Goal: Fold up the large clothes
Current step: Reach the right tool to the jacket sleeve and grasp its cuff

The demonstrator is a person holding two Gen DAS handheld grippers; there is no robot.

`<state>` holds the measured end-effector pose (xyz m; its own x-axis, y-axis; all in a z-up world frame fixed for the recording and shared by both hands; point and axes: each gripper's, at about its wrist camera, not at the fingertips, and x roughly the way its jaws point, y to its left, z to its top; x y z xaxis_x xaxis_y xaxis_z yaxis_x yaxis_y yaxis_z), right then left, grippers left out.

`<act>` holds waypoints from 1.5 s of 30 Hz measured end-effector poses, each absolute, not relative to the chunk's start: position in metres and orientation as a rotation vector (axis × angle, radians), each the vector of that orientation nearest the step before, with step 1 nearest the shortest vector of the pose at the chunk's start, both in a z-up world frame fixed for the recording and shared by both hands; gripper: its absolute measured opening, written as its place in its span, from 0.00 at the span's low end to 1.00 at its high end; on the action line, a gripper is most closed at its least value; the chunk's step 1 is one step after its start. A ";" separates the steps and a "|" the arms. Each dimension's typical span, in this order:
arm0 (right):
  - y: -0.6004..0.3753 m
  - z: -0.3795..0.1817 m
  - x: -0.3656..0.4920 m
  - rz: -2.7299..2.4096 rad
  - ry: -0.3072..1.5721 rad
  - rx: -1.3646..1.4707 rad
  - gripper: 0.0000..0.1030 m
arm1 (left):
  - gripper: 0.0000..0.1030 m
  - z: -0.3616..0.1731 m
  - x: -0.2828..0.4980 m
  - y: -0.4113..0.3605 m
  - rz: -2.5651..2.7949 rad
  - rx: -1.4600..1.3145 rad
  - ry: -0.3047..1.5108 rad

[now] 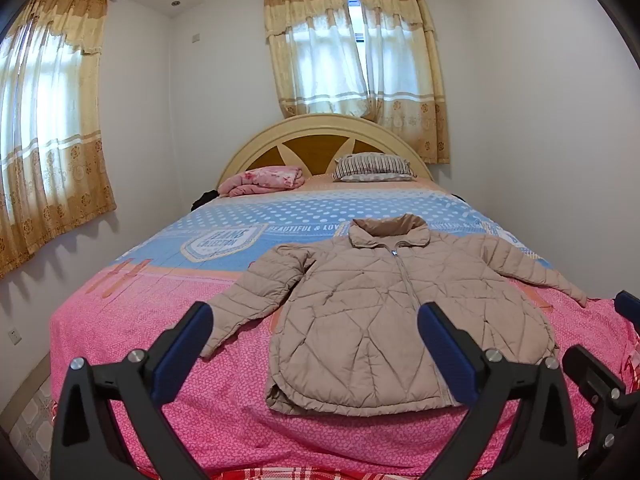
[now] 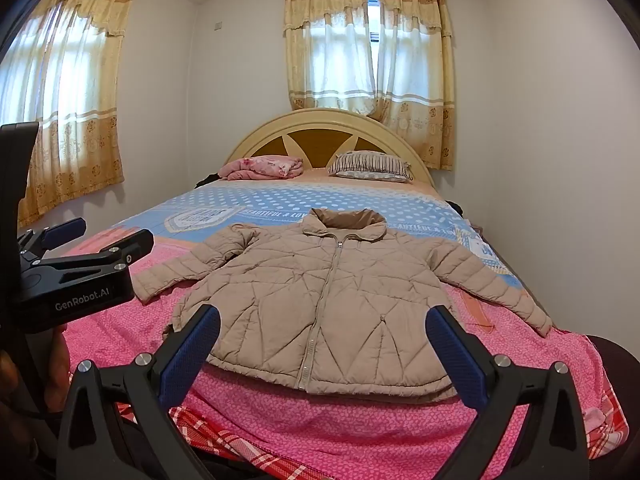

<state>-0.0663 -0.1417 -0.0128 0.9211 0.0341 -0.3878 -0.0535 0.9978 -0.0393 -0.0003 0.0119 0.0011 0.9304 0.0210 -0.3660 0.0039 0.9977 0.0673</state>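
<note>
The quilted beige jacket [image 2: 332,300] lies flat, zipped, front up on the bed [image 2: 280,412], hem near the foot edge, collar toward the headboard, sleeves spread toward both side edges. I judge it light, soft and puffy, with a slick shell that compresses and may slip. I hold the left tongs [image 1: 316,344] and right tongs [image 2: 324,348] apart, empty, above the foot edge. Recommended grasp points: sleeve cuffs or shoulder seams, pinching deep through the padding.

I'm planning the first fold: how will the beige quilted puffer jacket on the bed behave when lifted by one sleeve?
The beige quilted puffer jacket probably goes floppy: its sleeves lie limp. Its puffy quilting suggests it is light for its bulk. The smooth shell may slip from a shallow pinch.
</note>
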 end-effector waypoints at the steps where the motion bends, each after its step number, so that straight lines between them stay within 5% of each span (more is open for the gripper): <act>1: -0.142 -0.013 -0.066 0.045 0.396 -0.048 0.99 | 1.00 0.001 0.000 0.012 0.009 0.067 0.376; 13: -0.156 -0.030 -0.049 0.106 0.455 0.043 0.99 | 1.00 -0.014 0.011 0.010 -0.004 0.075 0.417; 23: -0.208 -0.102 0.012 0.063 0.623 0.143 0.99 | 1.00 -0.065 0.071 0.002 -0.004 0.119 0.501; 29: -0.304 -0.121 0.067 -0.141 0.680 0.194 0.98 | 1.00 -0.075 0.132 -0.018 -0.025 0.175 0.482; 33: -0.391 -0.133 0.100 -0.283 0.729 0.306 0.83 | 1.00 -0.081 0.180 -0.029 -0.020 0.194 0.481; 45: -0.609 -0.165 0.153 -0.649 0.821 0.591 0.82 | 1.00 -0.115 0.269 -0.025 0.080 0.207 0.586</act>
<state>0.1533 -0.6086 -0.1652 0.5154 -0.2890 -0.8067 0.7186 0.6586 0.2232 0.2687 -0.0251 -0.1155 0.8308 0.1335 -0.5403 -0.0163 0.9762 0.2162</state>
